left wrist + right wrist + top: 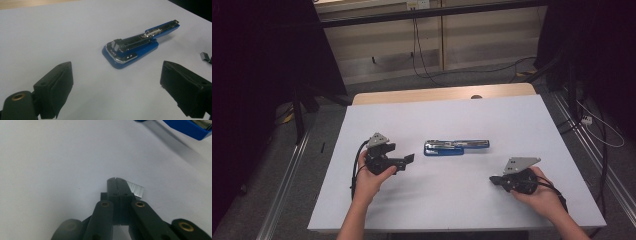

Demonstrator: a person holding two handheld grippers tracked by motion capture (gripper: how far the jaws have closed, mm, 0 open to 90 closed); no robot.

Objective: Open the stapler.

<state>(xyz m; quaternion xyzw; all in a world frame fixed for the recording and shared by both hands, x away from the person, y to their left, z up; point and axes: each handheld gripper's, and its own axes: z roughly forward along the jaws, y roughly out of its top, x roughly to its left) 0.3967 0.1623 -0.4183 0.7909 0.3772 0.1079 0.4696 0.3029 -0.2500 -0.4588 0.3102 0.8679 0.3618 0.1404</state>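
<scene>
Pressed together at the right gripper (116,181), and pinching a short silver strip of staples (136,190) that sticks out sideways past the tips. Spread wide at the left gripper (409,159), with nothing between the pads.

Outward from the pinched strip: bare white table (437,200), then the blue stapler (456,147), up and to the left in the high view, near but clearly apart. Lies at about the middle of the table, swung open, its metal staple channel facing up. Long axis side to side across the table, blunt blue base toward the left gripper, slim open end toward the right.

Seen from the stapler: left gripper just off the base end, pointing at it along its length, the nearer of the two. Right gripper off the slim end and back toward the person, tips aimed left and low over the table.

Likely next: carry the strip up and left to the stapler, turned in line with the channel, left gripper well placed to steady the base. Main risk: strip crossing the channel at an angle, or slipping from so small a pinch.
</scene>
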